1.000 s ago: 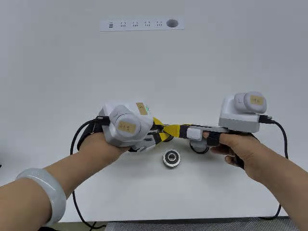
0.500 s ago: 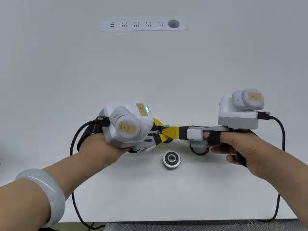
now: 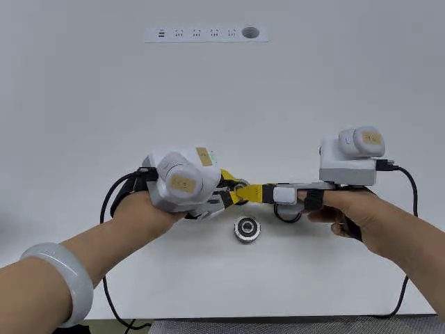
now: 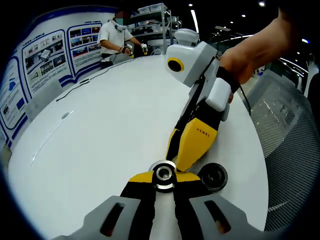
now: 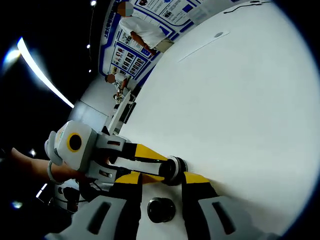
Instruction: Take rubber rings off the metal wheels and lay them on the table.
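Metal wheel [image 4: 164, 173] in L gripper [image 4: 164, 183], R gripper [image 5: 165, 178] spread alongside.

The head view is bright and evenly lit, the white table [image 3: 208, 104] showing only faint, soft shadows near its front edge. Both gripper views bend strongly toward their margins, where ceiling strip lights [image 5: 45, 72] glare against a dark ceiling and far detail blurs.
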`<move>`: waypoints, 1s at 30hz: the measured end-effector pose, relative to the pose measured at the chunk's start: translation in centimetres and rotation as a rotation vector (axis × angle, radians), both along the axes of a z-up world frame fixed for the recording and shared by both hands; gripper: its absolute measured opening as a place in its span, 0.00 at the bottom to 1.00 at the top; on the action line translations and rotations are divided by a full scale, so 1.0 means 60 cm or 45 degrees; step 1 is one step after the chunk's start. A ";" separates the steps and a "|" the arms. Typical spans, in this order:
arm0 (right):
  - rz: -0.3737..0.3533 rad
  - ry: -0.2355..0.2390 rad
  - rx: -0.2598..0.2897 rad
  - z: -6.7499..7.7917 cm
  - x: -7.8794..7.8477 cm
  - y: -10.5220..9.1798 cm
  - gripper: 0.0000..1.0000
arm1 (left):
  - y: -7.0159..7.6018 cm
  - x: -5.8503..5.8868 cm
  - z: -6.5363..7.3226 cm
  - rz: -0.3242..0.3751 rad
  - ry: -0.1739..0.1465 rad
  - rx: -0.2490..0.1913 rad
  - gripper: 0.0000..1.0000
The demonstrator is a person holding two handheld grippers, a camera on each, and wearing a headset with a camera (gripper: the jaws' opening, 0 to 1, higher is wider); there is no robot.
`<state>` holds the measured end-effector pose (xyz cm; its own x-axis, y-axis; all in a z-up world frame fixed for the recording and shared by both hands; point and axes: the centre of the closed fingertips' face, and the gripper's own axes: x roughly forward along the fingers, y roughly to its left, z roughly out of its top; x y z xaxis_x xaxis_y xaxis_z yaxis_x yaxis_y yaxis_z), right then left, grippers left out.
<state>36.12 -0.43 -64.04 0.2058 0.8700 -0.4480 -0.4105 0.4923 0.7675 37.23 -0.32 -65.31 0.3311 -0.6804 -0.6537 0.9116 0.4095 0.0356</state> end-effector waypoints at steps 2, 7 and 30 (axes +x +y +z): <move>-0.001 -0.004 0.004 0.002 0.000 -0.003 0.30 | 0.000 0.000 0.000 0.000 0.000 0.001 0.13; 0.000 -0.015 0.012 0.004 0.000 -0.006 0.28 | 0.000 0.000 0.000 0.002 0.000 0.000 0.13; 0.016 0.014 0.036 -0.001 -0.005 0.003 0.38 | 0.002 0.002 -0.002 0.003 0.001 -0.006 0.13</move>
<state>35.81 -0.27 -64.11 0.1898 0.8849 -0.4253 -0.4077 0.4651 0.7858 37.33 -0.21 -65.41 0.3322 -0.6829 -0.6506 0.9108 0.4116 0.0330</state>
